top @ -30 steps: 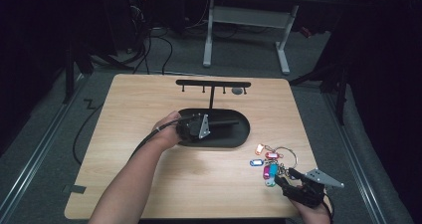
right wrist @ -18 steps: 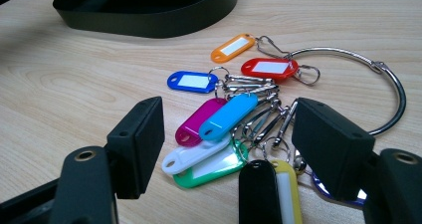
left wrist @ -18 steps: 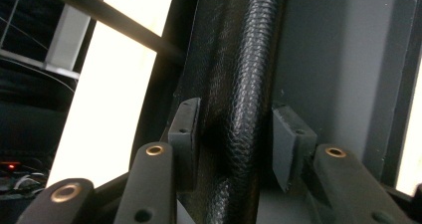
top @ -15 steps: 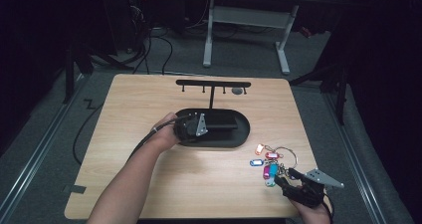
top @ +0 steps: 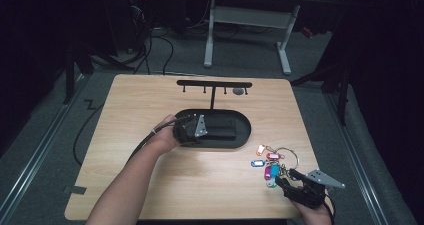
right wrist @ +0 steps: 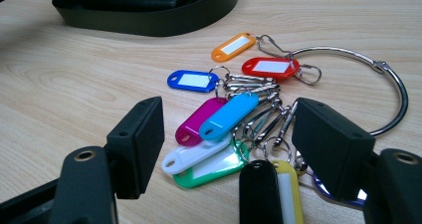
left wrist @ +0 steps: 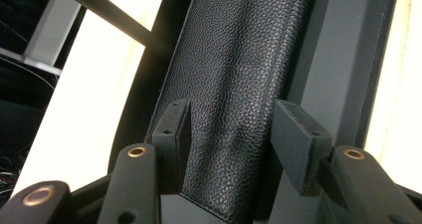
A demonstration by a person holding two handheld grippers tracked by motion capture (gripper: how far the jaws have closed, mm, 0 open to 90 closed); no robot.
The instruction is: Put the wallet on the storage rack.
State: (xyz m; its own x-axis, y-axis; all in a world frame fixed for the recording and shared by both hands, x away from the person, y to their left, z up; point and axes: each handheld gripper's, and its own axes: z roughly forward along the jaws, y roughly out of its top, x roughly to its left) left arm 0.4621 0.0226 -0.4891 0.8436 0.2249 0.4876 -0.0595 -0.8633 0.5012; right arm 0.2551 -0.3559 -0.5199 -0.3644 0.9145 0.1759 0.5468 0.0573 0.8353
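In the black oval tray [top: 245, 130] my left gripper [left wrist: 226, 129] straddles the black pebbled-leather wallet [left wrist: 234, 74] — jaws just widening, pads off it. My right gripper [right wrist: 226, 134] gapes, touching nothing, around a steel ring of coloured plastic key tags [right wrist: 234, 109] — fanned on the wooden table [top: 150, 100].

Overhead forward-down view of the table [top: 150, 105]; two close gripper views (both sharing the tray [top: 245, 135]).

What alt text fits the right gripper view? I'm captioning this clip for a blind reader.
The right gripper hovers open over a bunch of coloured key tags on a large metal ring, lying on a wooden table. A black oval tray sits at the top edge.
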